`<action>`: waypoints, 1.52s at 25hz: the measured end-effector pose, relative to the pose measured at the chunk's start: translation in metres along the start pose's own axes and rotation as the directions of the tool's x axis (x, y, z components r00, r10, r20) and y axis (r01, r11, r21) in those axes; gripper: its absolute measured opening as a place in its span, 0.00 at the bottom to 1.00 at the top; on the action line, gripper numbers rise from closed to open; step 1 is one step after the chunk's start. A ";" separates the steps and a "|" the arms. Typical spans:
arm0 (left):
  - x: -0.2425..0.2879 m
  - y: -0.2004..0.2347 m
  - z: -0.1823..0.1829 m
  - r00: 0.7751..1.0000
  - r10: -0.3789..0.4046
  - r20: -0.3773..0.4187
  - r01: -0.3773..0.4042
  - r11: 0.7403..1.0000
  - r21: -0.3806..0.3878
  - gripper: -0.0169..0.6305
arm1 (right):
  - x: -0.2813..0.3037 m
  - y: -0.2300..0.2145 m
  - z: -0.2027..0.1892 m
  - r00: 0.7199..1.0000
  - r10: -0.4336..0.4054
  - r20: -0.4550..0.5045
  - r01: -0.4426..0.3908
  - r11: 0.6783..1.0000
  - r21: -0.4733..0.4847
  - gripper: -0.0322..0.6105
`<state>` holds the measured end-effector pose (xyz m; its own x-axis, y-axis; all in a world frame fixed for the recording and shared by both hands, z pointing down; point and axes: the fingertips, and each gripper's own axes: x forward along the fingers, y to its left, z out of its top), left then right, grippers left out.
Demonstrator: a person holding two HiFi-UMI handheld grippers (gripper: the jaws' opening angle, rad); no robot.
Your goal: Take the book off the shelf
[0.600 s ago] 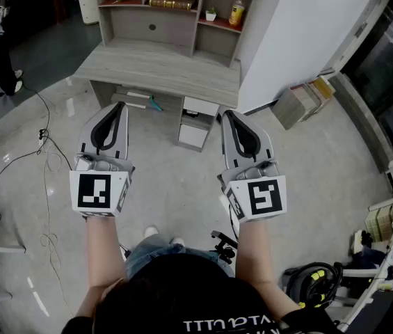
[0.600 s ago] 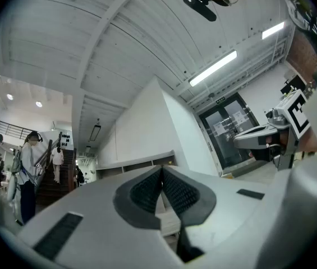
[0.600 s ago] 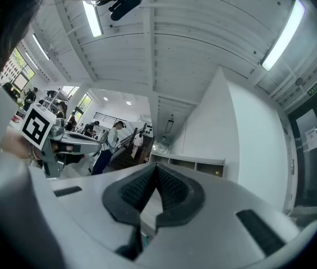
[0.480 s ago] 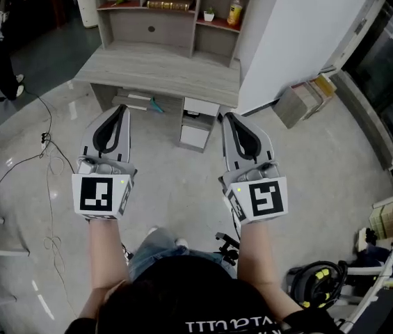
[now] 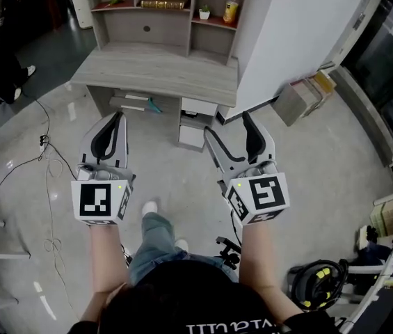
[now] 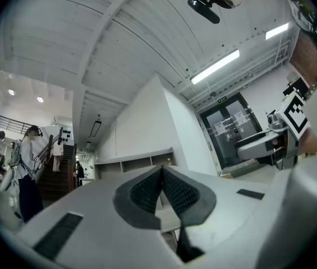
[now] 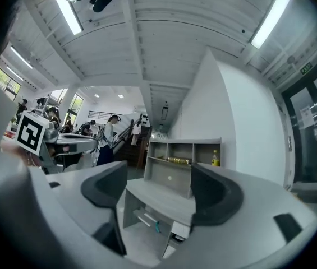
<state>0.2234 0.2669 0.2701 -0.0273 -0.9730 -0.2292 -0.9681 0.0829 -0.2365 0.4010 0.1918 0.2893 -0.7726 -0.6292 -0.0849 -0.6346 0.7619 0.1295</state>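
A brown book lies flat in the middle upper compartment of the grey shelf unit on the desk; the right gripper view shows the book too. Both grippers are held over the floor, well short of the desk. My left gripper is shut, its pads pressed together with nothing between them. My right gripper stands open and empty, its jaws wide apart; the shelf unit shows between them.
A small potted plant and a yellow bottle stand in the right compartment. A white wall corner rises right of the desk. Cardboard boxes lie on the floor at the right, cables at the left. A person stands far left.
The right gripper's jaws have opened wide from shut. The desk and shelf have shifted slightly upward in the head view. The left gripper stays shut.
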 end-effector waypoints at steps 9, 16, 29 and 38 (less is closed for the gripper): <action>0.024 0.045 -0.026 1.000 0.018 0.004 -0.018 1.000 -0.002 0.04 | 0.053 0.017 -0.005 0.999 0.038 -0.011 -0.039 0.999 -0.022 0.58; 0.083 0.105 -0.052 1.000 0.016 0.008 -0.016 1.000 -0.005 0.04 | 0.136 0.010 -0.004 1.000 0.006 0.022 -0.005 0.998 -0.056 0.54; 0.210 0.232 -0.110 1.000 -0.012 0.016 0.013 1.000 -0.025 0.04 | 0.321 0.001 -0.010 0.999 -0.055 0.004 0.055 0.998 -0.044 0.55; 0.265 0.289 -0.137 0.998 -0.049 0.030 0.051 0.998 -0.042 0.04 | 0.398 0.005 -0.014 0.996 -0.084 -0.004 0.084 0.995 -0.060 0.57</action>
<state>-0.0980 0.0035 0.2706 0.0280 -0.9691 -0.2450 -0.9778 0.0244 -0.2081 0.0908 -0.0565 0.2704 -0.7164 -0.6917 -0.0919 -0.6950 0.6959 0.1808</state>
